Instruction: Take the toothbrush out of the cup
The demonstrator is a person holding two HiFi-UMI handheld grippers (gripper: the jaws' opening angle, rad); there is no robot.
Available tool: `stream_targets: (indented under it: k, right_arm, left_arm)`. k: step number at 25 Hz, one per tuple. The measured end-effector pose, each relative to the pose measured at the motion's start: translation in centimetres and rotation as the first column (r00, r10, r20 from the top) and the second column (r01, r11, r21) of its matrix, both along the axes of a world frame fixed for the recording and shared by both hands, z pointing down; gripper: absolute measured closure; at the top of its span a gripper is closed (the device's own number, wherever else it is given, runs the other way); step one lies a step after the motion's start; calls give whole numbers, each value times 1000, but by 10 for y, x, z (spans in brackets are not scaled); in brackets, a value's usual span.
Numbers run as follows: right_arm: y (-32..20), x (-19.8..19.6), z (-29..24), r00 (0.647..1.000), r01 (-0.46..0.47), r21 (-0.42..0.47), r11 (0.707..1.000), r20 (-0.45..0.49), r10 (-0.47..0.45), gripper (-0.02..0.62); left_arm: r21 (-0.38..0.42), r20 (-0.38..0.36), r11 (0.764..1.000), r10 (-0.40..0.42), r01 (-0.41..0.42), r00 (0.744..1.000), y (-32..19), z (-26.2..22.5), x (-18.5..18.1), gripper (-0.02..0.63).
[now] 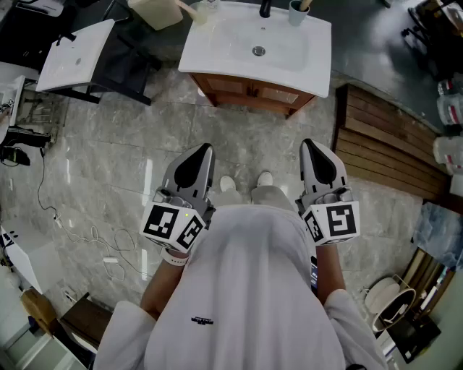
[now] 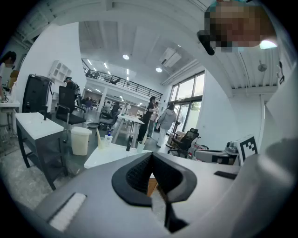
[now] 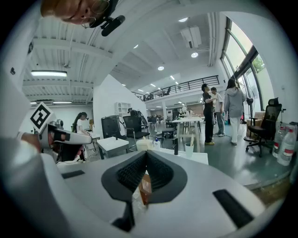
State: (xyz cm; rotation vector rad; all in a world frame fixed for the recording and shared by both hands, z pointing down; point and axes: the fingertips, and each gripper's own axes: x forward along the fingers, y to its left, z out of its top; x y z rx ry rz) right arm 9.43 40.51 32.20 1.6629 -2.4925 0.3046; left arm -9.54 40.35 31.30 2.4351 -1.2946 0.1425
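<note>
Both my tongs are clenched with nothing in them. In the left gripper view the left tongs (image 2: 151, 155) have their ridged black pads pressed tip to tip, and the right tongs (image 3: 145, 153) look the same in the right gripper view. Through the slit below each pair of tips a thin brown sliver shows, and I cannot tell what it is. In my head view both tongs point at the washbasin (image 1: 217, 63) and hang well short of its near rim.

The toothbrush (image 1: 304, 4) stands in the cup (image 1: 296, 14) on the washbasin's far right corner, just right of the black tap (image 1: 265, 9). The top edge of the head view cuts off the tap, the cup's far side and all but a tan stub of the toothbrush, so I cannot see its bristles. The right gripper view shows the cup whole but tiny, with the toothbrush leaning out of it.

A small bottle (image 3: 156, 142) stands at the washbasin's left end, its label too small to read. A pale bin (image 1: 155, 13) just off the washbasin's far left corner is cropped as well. My shirt (image 1: 246, 289) hides the floor on the near side of the washbasin.

The only print I can make out is the black-and-white square patterns on the marker cubes (image 1: 173, 225). A dark mark on my shirt is too small to read.
</note>
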Motion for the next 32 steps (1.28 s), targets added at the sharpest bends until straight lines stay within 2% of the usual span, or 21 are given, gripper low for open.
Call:
stream_targets:
  k: [5, 10, 14, 20, 25, 32]
  right_arm:
    - [3, 27, 2, 999, 41, 2, 999, 16, -41, 589]
    - [0, 48, 0, 990, 88, 34, 996, 110, -91, 588]
    - [-9, 63, 3, 987, 104, 51, 993, 121, -109, 588]
    - [-25, 71, 14, 984, 115, 23, 993, 132, -117, 588]
    - [-64, 58, 18, 986, 128, 27, 991, 108, -130, 588]
    - [-170, 31, 8, 994, 69, 57, 996, 76, -73, 588]
  left_arm:
    - [-15, 18, 1000, -18, 18, 1000, 2, 4, 31, 604]
    - [-15, 70, 1000, -19, 20, 997, 2, 9, 57, 604]
    - [-23, 74, 999, -45, 47, 996, -3, 14, 69, 604]
    - [-38, 78, 997, -62, 65, 995, -19, 17, 75, 604]
    - [-49, 61, 995, -81, 84, 995, -60, 28, 57, 604]
    - [-4, -21, 998, -62, 62, 998, -175, 19, 29, 604]
